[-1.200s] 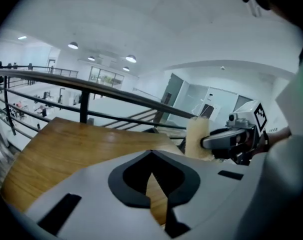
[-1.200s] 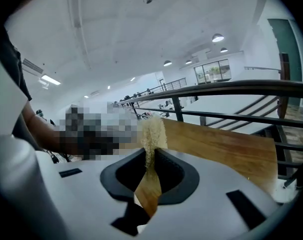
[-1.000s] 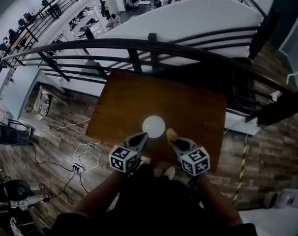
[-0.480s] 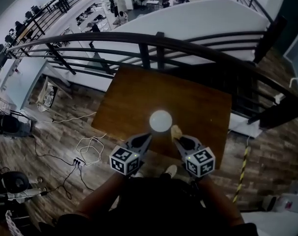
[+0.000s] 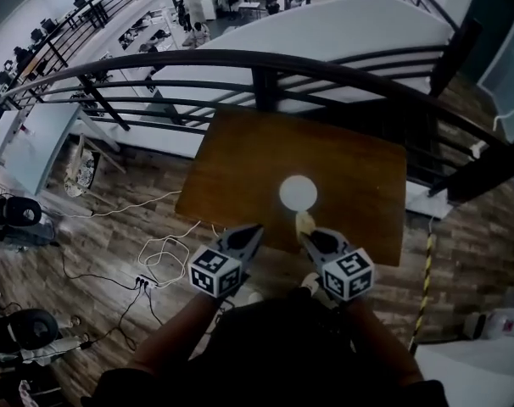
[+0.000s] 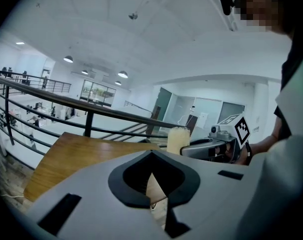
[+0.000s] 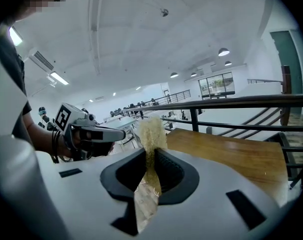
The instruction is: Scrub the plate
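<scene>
Head view: plate (image 5: 298, 192) lying apart from both grippers, scrubbing seemingly not begun.
Right gripper (image 7: 150, 156): pinching sponge (image 7: 150, 126).
Left gripper (image 6: 151, 155): pressed together, empty.

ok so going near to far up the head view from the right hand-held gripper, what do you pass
right hand-held gripper → sponge clamped in it → plate → far part of the table → railing
</scene>
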Action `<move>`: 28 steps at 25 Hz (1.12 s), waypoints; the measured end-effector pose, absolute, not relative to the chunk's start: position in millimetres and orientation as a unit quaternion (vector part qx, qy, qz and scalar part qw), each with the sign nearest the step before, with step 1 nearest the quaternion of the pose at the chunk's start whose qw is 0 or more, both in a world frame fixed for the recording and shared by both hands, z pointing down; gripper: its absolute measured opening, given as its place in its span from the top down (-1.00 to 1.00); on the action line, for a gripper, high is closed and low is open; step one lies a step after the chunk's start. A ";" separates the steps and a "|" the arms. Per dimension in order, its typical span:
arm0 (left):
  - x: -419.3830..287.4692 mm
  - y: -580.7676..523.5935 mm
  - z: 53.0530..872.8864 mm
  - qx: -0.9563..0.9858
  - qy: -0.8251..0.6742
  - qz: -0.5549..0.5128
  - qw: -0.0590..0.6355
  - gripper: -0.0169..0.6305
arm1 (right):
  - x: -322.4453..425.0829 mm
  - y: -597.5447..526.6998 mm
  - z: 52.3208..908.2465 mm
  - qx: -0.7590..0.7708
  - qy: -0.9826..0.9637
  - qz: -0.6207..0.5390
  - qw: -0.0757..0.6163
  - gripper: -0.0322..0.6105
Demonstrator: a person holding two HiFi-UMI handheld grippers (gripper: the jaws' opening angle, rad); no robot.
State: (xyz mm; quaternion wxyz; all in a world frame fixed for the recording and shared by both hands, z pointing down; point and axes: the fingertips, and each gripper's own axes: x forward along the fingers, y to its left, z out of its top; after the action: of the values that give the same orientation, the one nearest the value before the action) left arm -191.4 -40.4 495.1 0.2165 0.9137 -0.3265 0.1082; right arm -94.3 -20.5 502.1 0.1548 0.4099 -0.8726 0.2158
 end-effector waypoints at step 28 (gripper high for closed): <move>-193.1 133.9 480.2 0.938 -0.259 0.074 0.217 0.92 | -86.1 166.2 474.2 0.453 -0.858 0.201 0.135 0.73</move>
State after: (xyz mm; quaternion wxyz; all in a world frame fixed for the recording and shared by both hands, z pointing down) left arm -193.1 133.9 480.2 0.2173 0.9382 -0.2592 0.0735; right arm -86.1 166.2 474.2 0.1353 0.4532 -0.8578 0.2011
